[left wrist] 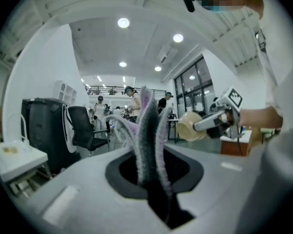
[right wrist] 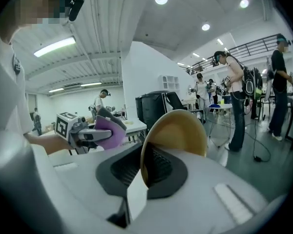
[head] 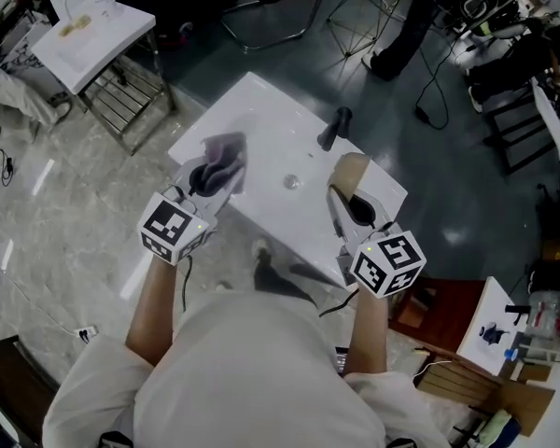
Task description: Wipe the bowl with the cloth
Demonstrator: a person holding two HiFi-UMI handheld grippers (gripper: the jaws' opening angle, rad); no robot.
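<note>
Both grippers are raised over the white table [head: 271, 119]. My left gripper [head: 208, 185] is shut on a grey-purple cloth [head: 226, 155], which sticks up between its jaws in the left gripper view as cloth [left wrist: 149, 130]. My right gripper [head: 347, 208] is shut on the rim of a tan bowl [head: 351, 172], held on edge. In the right gripper view the bowl [right wrist: 180, 128] stands upright in the jaws, with the cloth [right wrist: 110, 130] to its left. Bowl and cloth are apart, about a hand's width between them.
A black handled object [head: 334, 127] and a small round thing [head: 290, 182] lie on the table. A white chair [head: 93, 31] stands at the far left, a reddish box [head: 448, 311] by my right side. Cables cross the floor, and people stand in the background.
</note>
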